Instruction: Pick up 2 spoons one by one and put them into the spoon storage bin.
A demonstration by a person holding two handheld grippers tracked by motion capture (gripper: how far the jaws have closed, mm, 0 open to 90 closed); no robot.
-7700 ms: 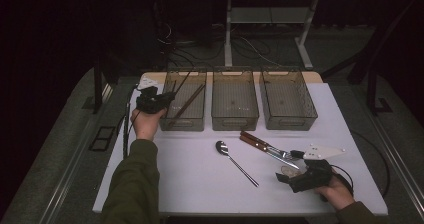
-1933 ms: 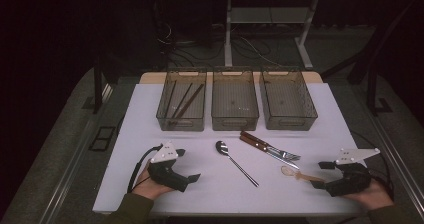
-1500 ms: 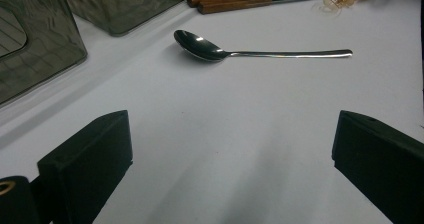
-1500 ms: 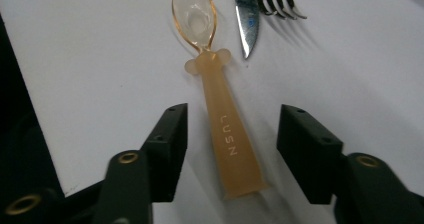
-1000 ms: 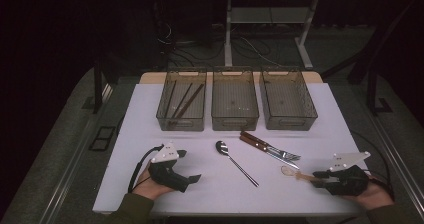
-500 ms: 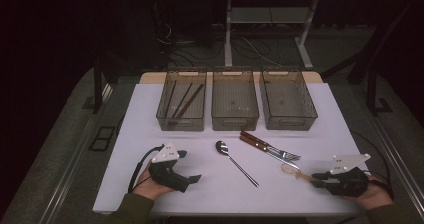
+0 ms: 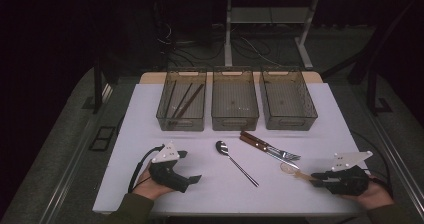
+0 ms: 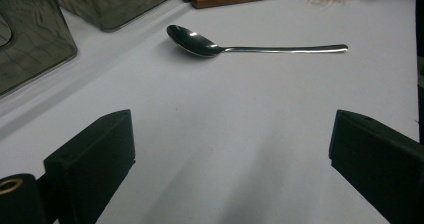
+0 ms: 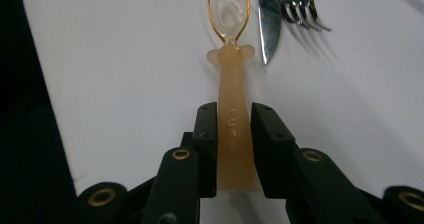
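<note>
Right gripper point(image 9: 230, 149) jaws clamped on the handle of the amber spoon point(image 9: 230, 84), bowl pointing away toward the knife point(image 9: 267, 19) and fork point(image 9: 300, 6); the grip sits low on the handle, probably so the bowl stays free for dropping into a bin. Left gripper point(image 8: 230, 154) jaws wide apart, holding nothing, parked on the sheet, likely waiting. Its view shows the metal spoon point(image 8: 240, 44) ahead. High view adds the layout: three bins point(image 7: 235, 99) top centre, chopsticks point(image 7: 182, 101) in the left one, amber spoon lower right.

Gripper point(image 8: 232, 164) open above table point(image 8: 260, 129); metal spoon point(image 8: 240, 43) ahead.
</note>
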